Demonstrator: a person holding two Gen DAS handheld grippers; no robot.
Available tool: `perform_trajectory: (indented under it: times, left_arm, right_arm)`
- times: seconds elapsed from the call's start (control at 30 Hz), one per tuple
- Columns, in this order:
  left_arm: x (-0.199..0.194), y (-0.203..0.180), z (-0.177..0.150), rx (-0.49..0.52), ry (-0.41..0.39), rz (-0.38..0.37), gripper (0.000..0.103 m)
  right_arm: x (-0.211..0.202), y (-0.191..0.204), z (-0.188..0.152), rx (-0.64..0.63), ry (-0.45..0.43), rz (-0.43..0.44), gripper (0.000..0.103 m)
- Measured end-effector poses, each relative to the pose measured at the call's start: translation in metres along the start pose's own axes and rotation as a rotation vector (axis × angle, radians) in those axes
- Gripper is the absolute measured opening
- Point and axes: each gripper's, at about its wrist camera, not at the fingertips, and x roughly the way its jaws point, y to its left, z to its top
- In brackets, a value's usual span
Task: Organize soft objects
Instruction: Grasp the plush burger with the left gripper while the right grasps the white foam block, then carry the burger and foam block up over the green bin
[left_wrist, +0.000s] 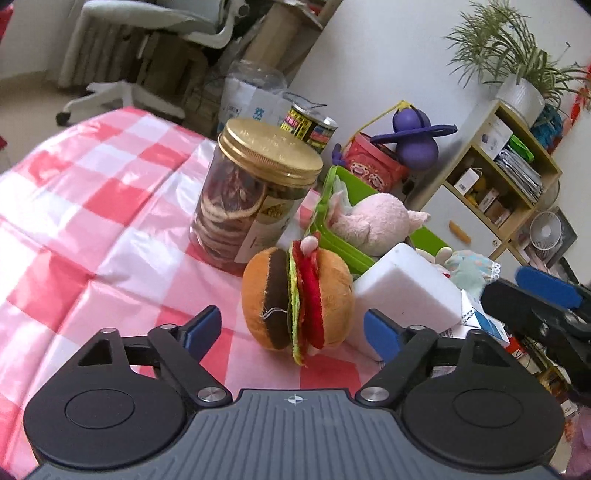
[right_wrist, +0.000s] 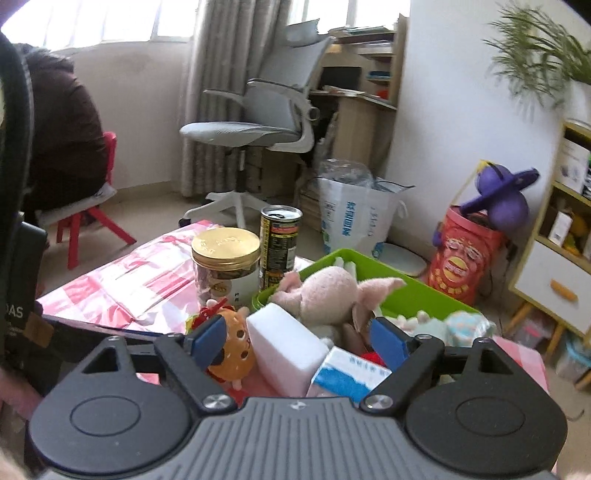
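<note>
Left hand-held gripper (left_wrist: 291, 330) spread wide, empty, burger plush (left_wrist: 297, 299) standing on edge just ahead between its fingers, untouched. Burger on the checked desk (left_wrist: 92, 206), next to a white foam block (left_wrist: 410, 291), jar (left_wrist: 255, 192) behind it. Right hand-held gripper (right_wrist: 299, 341) also spread, empty, over the foam block and a blue-white carton (right_wrist: 347, 374). Pink pig plush (right_wrist: 332, 295) lies in the green bin (right_wrist: 424, 295); can (right_wrist: 279, 245) stands beside the jar.
</note>
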Motion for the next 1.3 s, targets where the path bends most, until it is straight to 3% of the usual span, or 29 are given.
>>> perform_trajectory:
  times: [0.27,0.4,0.63,0.87,1.0,1.3]
  left_arm:
    - [0.007,0.002,-0.002,-0.052,0.016,-0.024,0.063]
    - [0.008,0.001,-0.003,-0.047,0.012,-0.026,0.060]
    - [0.008,0.000,-0.003,-0.034,0.013,-0.024,0.058]
    - [0.007,-0.003,-0.002,-0.019,0.016,-0.016,0.049]
    - [0.005,-0.003,0.000,-0.014,0.020,-0.007,0.047]
    - [-0.009,0.003,0.008,-0.020,0.011,0.009,0.044]
  right_arm:
    - [0.032,-0.002,0.014,-0.125,0.077,0.107,0.050]
    - [0.049,0.002,0.016,-0.196,0.153,0.103,0.042]
    - [0.062,0.007,0.009,-0.233,0.198,0.088,0.032]
    - [0.061,0.008,0.008,-0.231,0.187,0.043,0.017]
    - [0.056,0.010,0.006,-0.236,0.177,0.032,0.015]
    - [0.033,-0.001,0.018,-0.106,0.112,0.047,0.014]
